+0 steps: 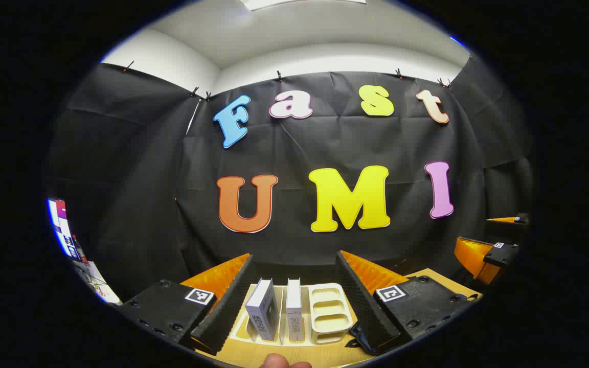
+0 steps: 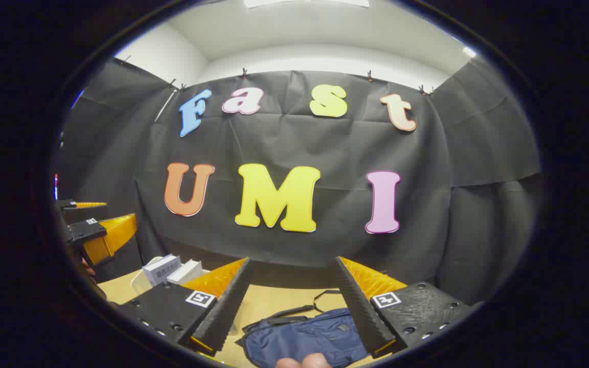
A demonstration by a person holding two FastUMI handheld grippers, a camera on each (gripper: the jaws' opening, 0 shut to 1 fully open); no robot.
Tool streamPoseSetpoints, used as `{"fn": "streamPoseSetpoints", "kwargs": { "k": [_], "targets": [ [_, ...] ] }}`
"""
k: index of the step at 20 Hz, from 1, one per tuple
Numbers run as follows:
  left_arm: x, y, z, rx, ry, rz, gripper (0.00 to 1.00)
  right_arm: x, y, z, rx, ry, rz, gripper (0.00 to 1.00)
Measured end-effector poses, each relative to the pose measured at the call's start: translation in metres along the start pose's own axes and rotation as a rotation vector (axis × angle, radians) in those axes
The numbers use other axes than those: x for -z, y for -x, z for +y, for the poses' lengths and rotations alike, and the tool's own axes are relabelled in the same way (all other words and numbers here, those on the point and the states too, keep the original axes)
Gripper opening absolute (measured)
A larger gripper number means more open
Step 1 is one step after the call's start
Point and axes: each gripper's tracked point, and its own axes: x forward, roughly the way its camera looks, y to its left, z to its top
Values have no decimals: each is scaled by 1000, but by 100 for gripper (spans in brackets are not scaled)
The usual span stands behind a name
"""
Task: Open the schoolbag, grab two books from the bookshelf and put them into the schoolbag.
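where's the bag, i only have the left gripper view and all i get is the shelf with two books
Observer: The bag lies flat on the table, straight ahead of the right gripper, seen between its open fingers.
Operator: is it open yet
Observer: It looks closed and flat; the opening itself is too small to make out. A dark strap trails off its far edge.
Operator: where's the shelf from there
Observer: In the right gripper view the books sit at far left on the table, apart from the bag, with the left gripper hanging open near them.
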Motion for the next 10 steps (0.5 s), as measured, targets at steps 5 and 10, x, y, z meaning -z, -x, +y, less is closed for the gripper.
{"fn": "streamPoseSetpoints", "kwargs": {
  "k": [5, 10],
  "targets": [
    [6, -2, -3, 23, 20, 20, 99, 7, -2, -6, 13, -13, 26, 95],
    [12, -7, -8, 36, 31, 33, 99, 11, 0, -11, 28, -12, 39, 97]
  ]
}}
